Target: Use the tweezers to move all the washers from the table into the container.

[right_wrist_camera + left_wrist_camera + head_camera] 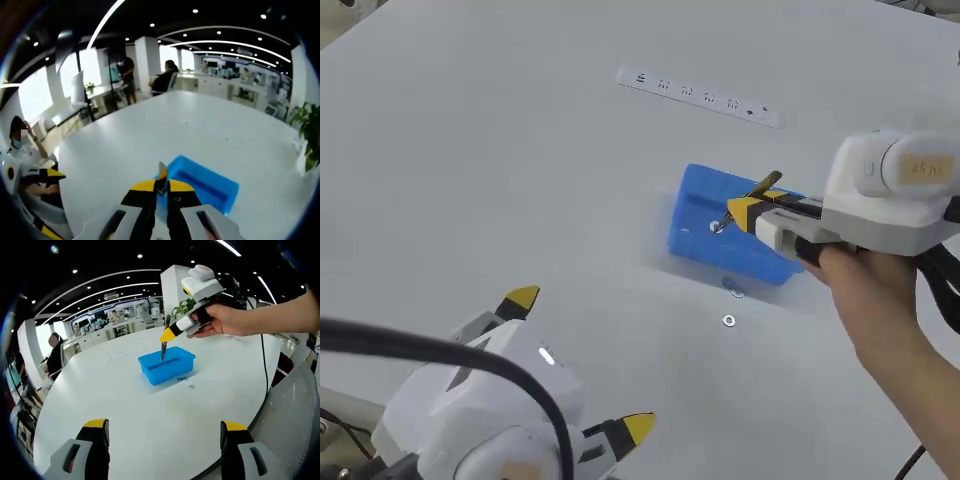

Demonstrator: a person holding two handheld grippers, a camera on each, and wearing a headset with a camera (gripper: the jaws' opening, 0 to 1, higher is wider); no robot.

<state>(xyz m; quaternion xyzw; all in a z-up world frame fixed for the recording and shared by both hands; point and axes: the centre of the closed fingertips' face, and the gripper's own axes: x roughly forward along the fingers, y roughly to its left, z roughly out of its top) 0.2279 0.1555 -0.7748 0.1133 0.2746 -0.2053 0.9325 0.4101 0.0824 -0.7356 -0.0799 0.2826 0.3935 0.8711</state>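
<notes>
Right tongs (758, 198) are clamped tight on the tweezers (728, 220), in a hand above the blue container (720, 262). The tweezer tips angle down into the container, with a small washer (717, 227) at the tips. A second washer (734, 288) lies on the white table (470, 150), just beside the container's near wall. A third washer (729, 321) lies near it, farther out. Left tongs (580, 363) are spread wide, empty, well apart from the container. A power strip (700, 97) lies beyond.

A wide white bench (470, 150) stands in an open office with a dark ceiling (225, 17), light strips (106, 22) and white columns (171, 295).
</notes>
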